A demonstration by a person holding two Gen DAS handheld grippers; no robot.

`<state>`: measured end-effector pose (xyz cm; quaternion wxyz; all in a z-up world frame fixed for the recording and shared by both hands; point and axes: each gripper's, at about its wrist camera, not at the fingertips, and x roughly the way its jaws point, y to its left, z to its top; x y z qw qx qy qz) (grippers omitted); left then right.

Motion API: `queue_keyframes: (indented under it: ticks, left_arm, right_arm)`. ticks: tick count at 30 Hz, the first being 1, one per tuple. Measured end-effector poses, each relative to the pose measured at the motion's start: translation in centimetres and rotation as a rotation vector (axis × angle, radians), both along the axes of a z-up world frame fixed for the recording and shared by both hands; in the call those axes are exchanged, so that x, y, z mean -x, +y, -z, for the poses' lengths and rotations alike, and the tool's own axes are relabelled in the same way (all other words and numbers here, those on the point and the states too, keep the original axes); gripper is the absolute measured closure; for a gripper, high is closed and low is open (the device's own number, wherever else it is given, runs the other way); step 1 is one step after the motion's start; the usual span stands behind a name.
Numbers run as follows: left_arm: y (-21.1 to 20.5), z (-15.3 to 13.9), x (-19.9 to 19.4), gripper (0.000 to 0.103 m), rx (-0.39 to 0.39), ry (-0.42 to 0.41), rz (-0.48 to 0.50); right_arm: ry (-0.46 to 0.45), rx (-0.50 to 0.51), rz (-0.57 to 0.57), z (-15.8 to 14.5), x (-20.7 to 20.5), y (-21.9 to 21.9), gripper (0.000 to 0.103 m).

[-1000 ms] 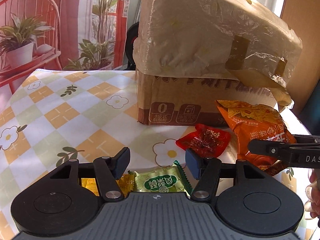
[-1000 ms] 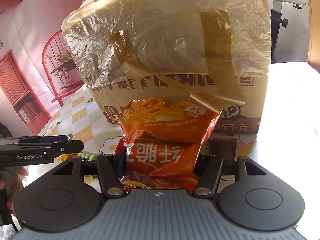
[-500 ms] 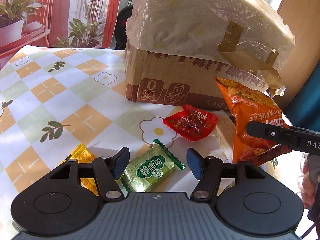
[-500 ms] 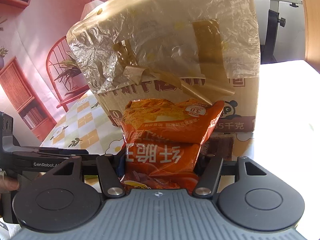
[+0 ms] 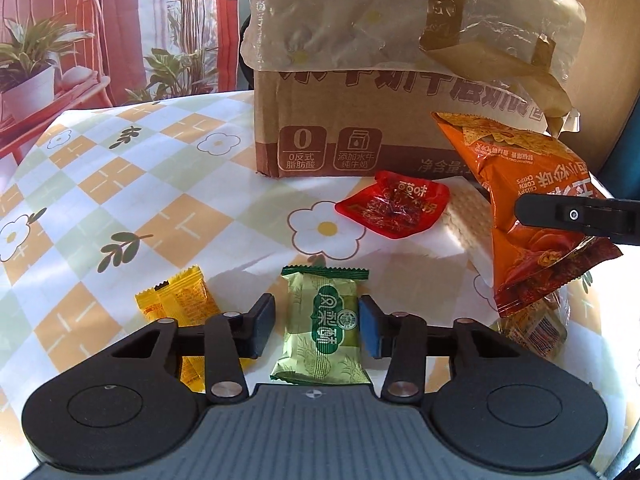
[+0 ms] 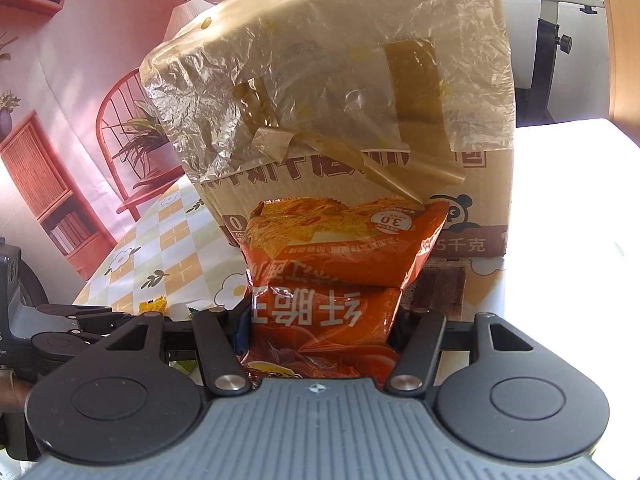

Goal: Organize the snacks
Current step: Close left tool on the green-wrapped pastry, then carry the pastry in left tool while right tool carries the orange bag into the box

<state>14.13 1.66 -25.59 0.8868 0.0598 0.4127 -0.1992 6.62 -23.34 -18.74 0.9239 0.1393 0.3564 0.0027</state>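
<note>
A green snack packet (image 5: 320,328) lies on the flowered tablecloth (image 5: 120,200), lengthwise between the fingers of my left gripper (image 5: 316,314). Its jaws are closing. The right pad touches the packet's edge, while a thin gap stays at the left pad. My right gripper (image 6: 322,320) is shut on an orange corn-chip bag (image 6: 344,240), held up in front of the cardboard box (image 6: 360,80). The left wrist view shows the same bag (image 5: 532,184) at the right, with a right-gripper finger (image 5: 576,216) across it.
A yellow packet (image 5: 180,300) lies just left of my left gripper. A red packet (image 5: 394,204) and a pale wafer block (image 5: 468,216) lie in front of the plastic-covered box (image 5: 340,120). One more wrapped snack (image 5: 536,324) sits under the orange bag.
My left gripper has come forward and down over the green packet and its jaws have narrowed around it. The right gripper has kept still with the orange bag.
</note>
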Motion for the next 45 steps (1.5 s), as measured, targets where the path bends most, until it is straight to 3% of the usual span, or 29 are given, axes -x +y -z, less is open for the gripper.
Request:
queue_keyframes:
  ticks: [6,27,37,45]
  left_arm:
    - [0.6,-0.7,1.5,0.065,0.025,-0.03,-0.043]
    - [0.2,-9.0,5.2,0.065,0.113,-0.259,-0.108]
    - [0.3,-13.8,7.0,0.065,0.164,-0.396,-0.12]
    - [-1.3,-18.4,5.2,0.065,0.211,-0.483,-0.108]
  right_arm:
    - [0.023,0.016,-0.016,0.4,0.4,0.3,0.042]
    - [-0.048,0.022,-0.068,-2.0,3.4,1.8,0.042]
    - [-0.214,0.041,-0.082,-7.4,4.9,2.7,0.042]
    - [-0.355,0.066,-0.06,-13.3,3.7,1.5,0.043]
